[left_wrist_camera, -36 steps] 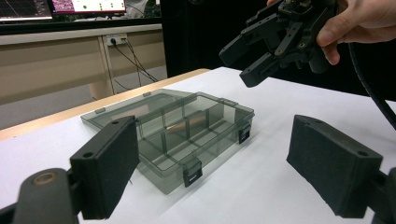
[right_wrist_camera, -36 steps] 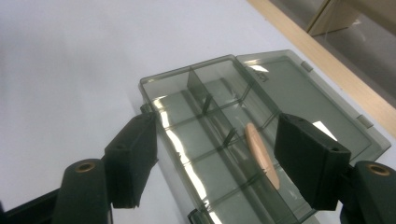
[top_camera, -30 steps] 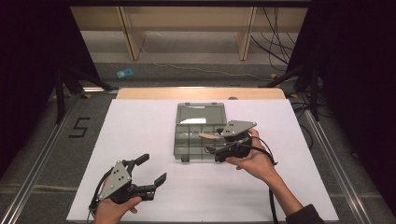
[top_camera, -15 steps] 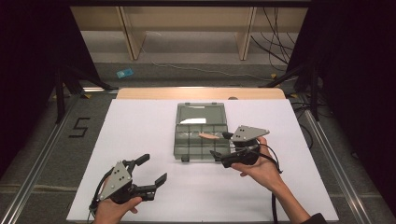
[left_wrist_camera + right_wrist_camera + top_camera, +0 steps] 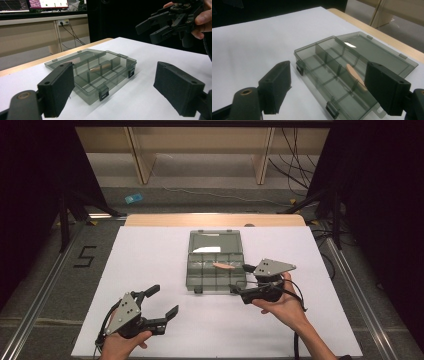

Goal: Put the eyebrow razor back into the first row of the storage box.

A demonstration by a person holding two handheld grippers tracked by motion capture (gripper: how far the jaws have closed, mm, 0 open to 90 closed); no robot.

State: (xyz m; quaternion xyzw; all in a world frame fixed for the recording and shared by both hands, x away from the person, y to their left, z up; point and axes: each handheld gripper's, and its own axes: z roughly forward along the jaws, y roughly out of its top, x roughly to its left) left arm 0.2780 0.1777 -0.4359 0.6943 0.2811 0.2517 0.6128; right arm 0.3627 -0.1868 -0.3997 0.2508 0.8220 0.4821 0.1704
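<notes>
Resting across the dividers of our open compartment box (image 5: 216, 265) at mid-table, the small wooden stick (image 5: 224, 266) looks delivered. Our right gripper (image 5: 241, 279), just beside the box's right edge, has just been opening and holds nothing between its spread jaws. Our left gripper (image 5: 162, 301) hangs near the front edge, jaws wide and empty. We judge closing the lid (image 5: 215, 240) remains.

In the right gripper view, the far end of the wooden stick (image 5: 355, 75) disappears behind the right-hand jaw, and the near corner of the box (image 5: 329, 67) runs off the bottom edge between the jaws. In the left gripper view, the stick is a faint blur behind the smoky walls of the box (image 5: 100, 72), past the left-hand jaw.
</notes>
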